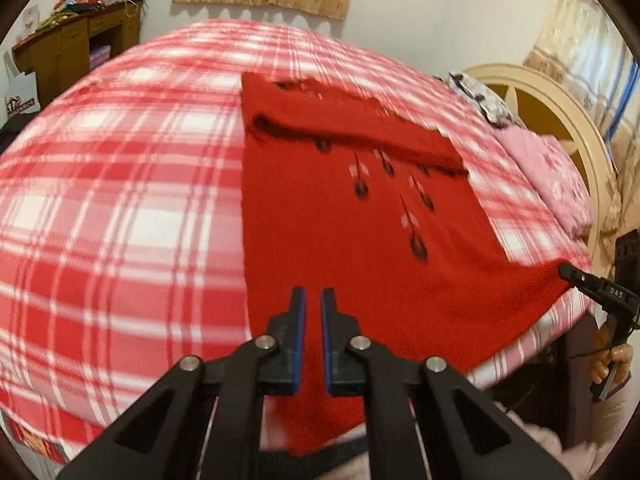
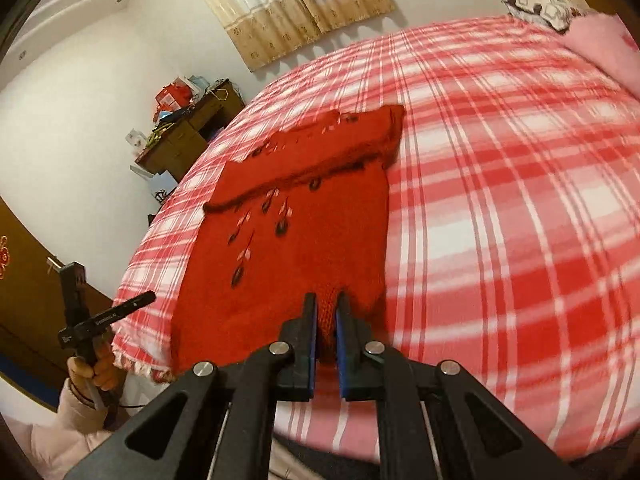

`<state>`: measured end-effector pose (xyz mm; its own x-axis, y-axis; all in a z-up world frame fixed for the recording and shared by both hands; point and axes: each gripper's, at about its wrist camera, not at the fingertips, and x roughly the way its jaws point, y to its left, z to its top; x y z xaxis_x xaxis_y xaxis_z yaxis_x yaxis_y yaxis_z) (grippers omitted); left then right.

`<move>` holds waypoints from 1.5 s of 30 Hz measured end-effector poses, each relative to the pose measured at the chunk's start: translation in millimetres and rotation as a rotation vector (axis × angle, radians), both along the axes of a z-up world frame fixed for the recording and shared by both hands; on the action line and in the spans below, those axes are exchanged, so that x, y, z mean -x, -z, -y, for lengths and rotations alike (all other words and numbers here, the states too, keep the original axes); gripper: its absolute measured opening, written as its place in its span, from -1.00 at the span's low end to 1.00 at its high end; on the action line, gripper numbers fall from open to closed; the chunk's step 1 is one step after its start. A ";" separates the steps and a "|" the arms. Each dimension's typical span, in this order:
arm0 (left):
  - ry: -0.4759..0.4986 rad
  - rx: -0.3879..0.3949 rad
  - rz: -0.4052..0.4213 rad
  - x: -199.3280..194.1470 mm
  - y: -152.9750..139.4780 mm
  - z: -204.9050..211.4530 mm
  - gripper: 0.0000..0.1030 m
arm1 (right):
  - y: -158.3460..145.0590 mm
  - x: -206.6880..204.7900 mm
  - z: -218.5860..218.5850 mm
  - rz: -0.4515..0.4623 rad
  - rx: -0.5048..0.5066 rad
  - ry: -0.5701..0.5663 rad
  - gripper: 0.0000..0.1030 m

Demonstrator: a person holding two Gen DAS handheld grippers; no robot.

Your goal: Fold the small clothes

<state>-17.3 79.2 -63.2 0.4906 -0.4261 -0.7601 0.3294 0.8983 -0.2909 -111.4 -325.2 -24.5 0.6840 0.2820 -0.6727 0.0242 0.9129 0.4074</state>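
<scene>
A small red knitted garment with dark feather motifs lies spread on the bed's red-and-white plaid cover, its top part folded over at the far end, its long axis running from the near bed edge away toward the far side. The left gripper is pinched onto the near hem at the garment's left corner. The right gripper is clamped on a bunch of knit at the near right corner. Both jaws are narrow, with cloth between them. The garment stretches directly away from both grippers, so the coming fold would likely carry the near hem forward along that axis toward the folded far end. Each hand sits equally close to its corner.
</scene>
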 end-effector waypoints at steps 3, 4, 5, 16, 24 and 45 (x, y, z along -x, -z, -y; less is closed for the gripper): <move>-0.031 -0.035 0.013 -23.3 -3.6 3.4 -0.85 | -0.5 -29.4 5.3 -0.016 -0.011 0.017 -0.86; -0.034 -0.045 0.019 -27.4 -4.4 3.6 -0.85 | -0.5 -37.4 5.7 -0.019 -0.017 0.020 -0.86; -0.030 -0.049 0.020 -30.1 -5.0 2.8 -0.85 | -0.3 -40.1 5.0 -0.020 -0.016 0.020 -0.86; 0.136 -0.034 -0.220 29.9 45.2 2.7 -0.28 | 24.3 -41.2 6.7 -0.063 -0.026 0.031 -0.86; 0.067 -0.014 -0.303 35.0 60.7 8.6 0.07 | 28.6 -26.4 8.8 -0.055 -0.046 0.040 -0.86; -0.013 0.109 -0.282 7.0 44.8 -10.2 -0.90 | 17.6 -41.1 13.0 -0.058 -0.088 0.018 -0.86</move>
